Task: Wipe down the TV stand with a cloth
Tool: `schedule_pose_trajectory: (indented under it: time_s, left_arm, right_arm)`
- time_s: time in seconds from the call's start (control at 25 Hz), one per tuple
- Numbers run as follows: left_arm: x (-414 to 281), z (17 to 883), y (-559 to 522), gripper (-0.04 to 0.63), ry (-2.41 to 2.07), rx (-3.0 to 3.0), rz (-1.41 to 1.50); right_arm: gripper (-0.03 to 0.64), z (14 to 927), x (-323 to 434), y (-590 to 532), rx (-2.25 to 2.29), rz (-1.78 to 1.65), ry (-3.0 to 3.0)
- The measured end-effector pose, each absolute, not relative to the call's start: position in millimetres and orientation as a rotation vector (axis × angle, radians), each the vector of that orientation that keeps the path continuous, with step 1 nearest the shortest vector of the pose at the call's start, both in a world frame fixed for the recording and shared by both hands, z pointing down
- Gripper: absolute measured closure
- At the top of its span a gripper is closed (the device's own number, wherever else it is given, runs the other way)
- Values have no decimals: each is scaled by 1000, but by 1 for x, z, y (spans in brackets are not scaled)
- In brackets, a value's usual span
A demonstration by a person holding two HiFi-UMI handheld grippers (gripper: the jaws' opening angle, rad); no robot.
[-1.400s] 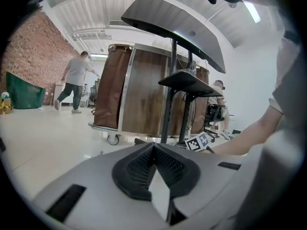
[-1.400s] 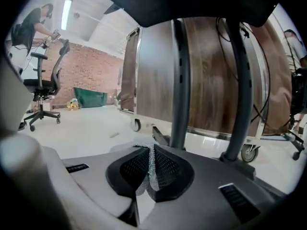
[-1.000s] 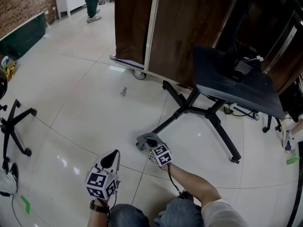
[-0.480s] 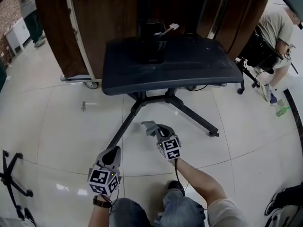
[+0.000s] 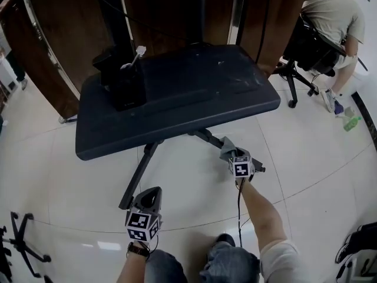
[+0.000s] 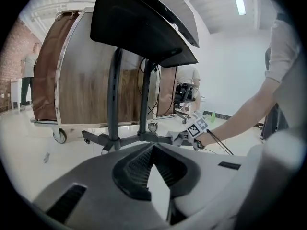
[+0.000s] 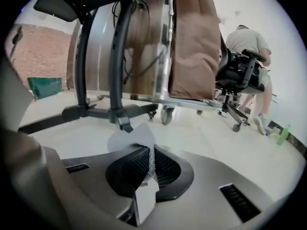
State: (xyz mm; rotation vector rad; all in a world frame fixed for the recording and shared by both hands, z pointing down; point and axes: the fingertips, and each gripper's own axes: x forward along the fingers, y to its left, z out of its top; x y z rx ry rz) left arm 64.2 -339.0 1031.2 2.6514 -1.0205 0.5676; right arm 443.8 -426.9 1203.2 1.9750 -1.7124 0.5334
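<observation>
The TV stand's dark shelf (image 5: 188, 93) fills the middle of the head view, with its legs (image 5: 139, 171) spreading on the tiled floor below. A black box (image 5: 122, 78) stands on the shelf's left part. My right gripper (image 5: 232, 153) is shut on a grey cloth (image 5: 226, 147), low beside the stand's right leg and below the shelf's front edge. In the right gripper view the cloth (image 7: 131, 137) sticks out between the shut jaws of the right gripper (image 7: 149, 153). My left gripper (image 5: 151, 193) hangs lower left, shut and empty; its own view shows the left gripper (image 6: 152, 150) with jaws together.
A person (image 5: 331, 7) sits on an office chair (image 5: 307, 47) at the top right. A green bottle (image 5: 350, 123) lies on the floor nearby. Wooden panels on a wheeled frame (image 5: 65, 37) stand behind the stand. A chair base (image 5: 16, 236) is at the lower left.
The view has swung so the stand sits closer and central. My right gripper with the cloth has shifted right, to the stand's right leg. The left gripper stays low and shut.
</observation>
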Motion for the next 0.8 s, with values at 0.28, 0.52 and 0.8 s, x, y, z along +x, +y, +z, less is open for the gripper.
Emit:
schedule_pose_trajectory:
  time_s: [0.28, 0.52, 0.8]
  left_arm:
    - [49, 911, -288, 566, -1014, 2477, 573]
    - [40, 659, -215, 566, -960, 2510, 532]
    - [-8, 334, -110, 566, -953, 2650, 438]
  right_arm:
    - [614, 1100, 504, -198, 1890, 730, -1460]
    - [612, 760, 371, -135, 1982, 615, -1818]
    - [614, 344, 207, -60, 2073, 287, -2161]
